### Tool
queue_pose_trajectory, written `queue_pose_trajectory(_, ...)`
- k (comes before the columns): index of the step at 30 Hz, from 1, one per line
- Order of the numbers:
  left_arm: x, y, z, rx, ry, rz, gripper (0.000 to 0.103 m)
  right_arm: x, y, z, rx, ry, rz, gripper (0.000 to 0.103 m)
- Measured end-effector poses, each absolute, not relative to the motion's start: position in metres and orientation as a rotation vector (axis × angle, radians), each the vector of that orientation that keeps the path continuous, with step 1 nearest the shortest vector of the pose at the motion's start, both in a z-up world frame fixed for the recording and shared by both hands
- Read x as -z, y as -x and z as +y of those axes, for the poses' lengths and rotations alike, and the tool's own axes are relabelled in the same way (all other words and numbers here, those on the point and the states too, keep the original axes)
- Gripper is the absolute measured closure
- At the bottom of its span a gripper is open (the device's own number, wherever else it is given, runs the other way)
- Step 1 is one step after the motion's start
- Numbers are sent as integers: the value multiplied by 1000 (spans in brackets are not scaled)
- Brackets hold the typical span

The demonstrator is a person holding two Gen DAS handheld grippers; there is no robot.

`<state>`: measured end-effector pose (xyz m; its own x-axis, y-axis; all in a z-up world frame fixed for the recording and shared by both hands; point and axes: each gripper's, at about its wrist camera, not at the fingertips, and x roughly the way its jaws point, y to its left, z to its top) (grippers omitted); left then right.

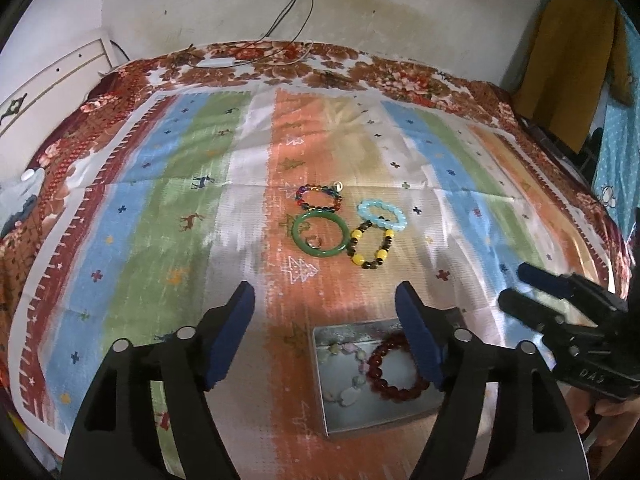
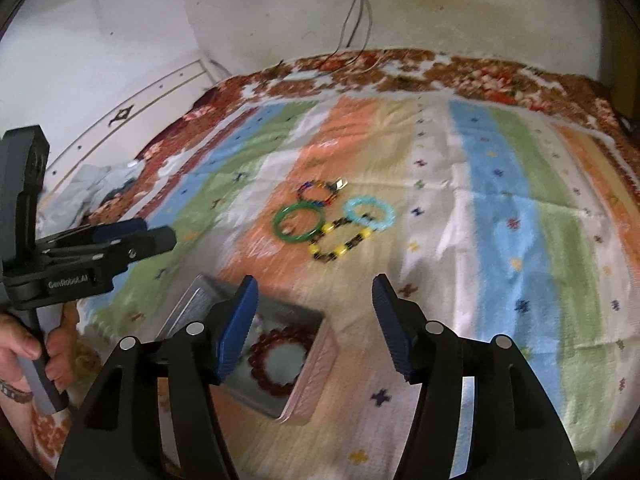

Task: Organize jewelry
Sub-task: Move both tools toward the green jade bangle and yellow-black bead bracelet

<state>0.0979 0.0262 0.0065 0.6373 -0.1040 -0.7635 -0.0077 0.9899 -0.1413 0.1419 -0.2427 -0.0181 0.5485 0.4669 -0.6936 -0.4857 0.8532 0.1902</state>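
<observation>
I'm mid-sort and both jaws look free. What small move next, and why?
Probably ease the right gripper forward toward the yellow-and-dark bracelet. Both grippers are open and hold nothing; the left gripper hangs near the box, which already holds the red bracelet and a pastel one. Four bracelets still lie on the cloth, that one nearest.

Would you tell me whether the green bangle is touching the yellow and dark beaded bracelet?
Touching: in the left wrist view the green bangle's right edge meets the yellow and dark beaded bracelet's left beads with no cloth showing between them.
</observation>
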Motion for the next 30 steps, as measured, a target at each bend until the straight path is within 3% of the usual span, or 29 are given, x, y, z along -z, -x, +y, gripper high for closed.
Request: queue_pose_trajectory(30,27,-194,47,3,135,1010,25,50,-228,-221,-533,23,959,39)
